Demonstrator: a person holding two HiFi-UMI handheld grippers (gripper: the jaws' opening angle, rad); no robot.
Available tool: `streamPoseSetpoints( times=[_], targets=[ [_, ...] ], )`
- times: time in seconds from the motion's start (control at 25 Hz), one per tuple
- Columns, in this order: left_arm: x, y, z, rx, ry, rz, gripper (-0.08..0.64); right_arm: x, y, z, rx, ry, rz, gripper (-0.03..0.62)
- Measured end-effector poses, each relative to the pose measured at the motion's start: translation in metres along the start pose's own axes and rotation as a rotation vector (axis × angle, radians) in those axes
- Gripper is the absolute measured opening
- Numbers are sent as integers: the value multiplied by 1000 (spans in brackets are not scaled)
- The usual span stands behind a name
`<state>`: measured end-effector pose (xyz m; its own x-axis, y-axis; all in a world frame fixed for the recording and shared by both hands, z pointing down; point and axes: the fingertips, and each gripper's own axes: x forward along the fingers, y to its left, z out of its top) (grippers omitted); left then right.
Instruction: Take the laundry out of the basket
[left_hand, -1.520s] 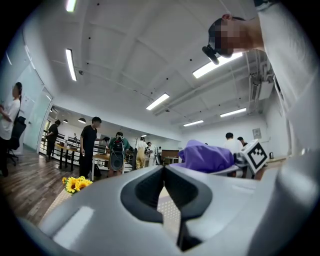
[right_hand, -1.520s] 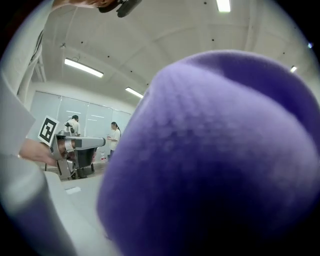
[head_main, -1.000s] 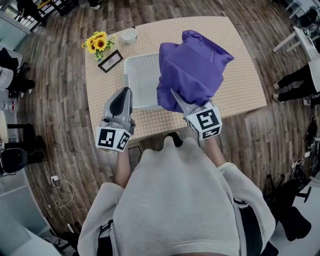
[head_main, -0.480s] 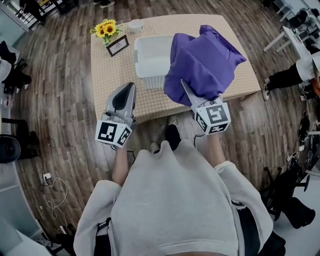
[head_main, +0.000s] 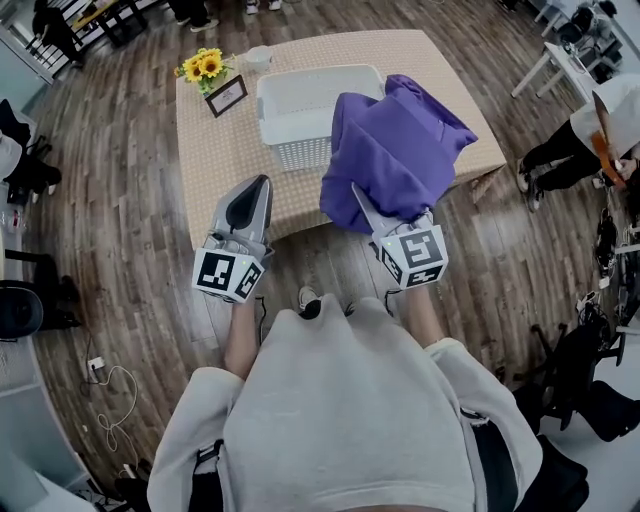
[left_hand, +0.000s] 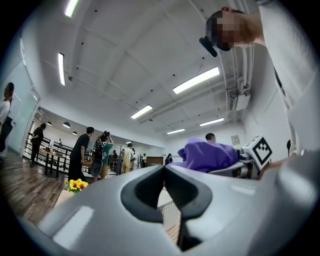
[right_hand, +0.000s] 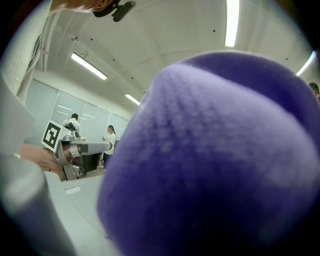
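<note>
A purple garment (head_main: 395, 155) hangs in the air over the table's right half, lifted out of the white laundry basket (head_main: 300, 150). My right gripper (head_main: 360, 198) is shut on the garment's near lower edge. In the right gripper view the purple cloth (right_hand: 215, 160) fills the picture and hides the jaws. My left gripper (head_main: 250, 192) hovers over the table's near edge, left of the basket, shut with nothing in it; its tips (left_hand: 164, 168) meet. What lies inside the basket is partly hidden by the garment.
The beige table (head_main: 215, 160) also holds sunflowers (head_main: 200, 66), a small picture frame (head_main: 227, 95) and a pale cup (head_main: 258, 58) at its far left. Wooden floor surrounds it. A person (head_main: 575, 135) stands at the right, others further back.
The table and basket have slid away toward the top of the head view as the person backed off. The right gripper still holds the garment; the left gripper stays shut.
</note>
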<state>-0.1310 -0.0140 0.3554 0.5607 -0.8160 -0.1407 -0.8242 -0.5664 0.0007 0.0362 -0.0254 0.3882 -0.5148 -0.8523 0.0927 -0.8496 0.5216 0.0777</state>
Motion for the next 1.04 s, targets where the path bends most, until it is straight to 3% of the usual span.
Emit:
streamPoseSetpoints(
  times=[0.16,0.48,1.04],
  targets=[
    [-15,-47,0,10,9,18,8,-48,-1,-9,12,-5,22,221],
    [-39,-102,-4,-6,29,53,8,-97,-2,-21,16,16,50,221],
    [-63,-139,7,29,18,60,8,-136,17,-11,-13,-25,79,221]
  ],
)
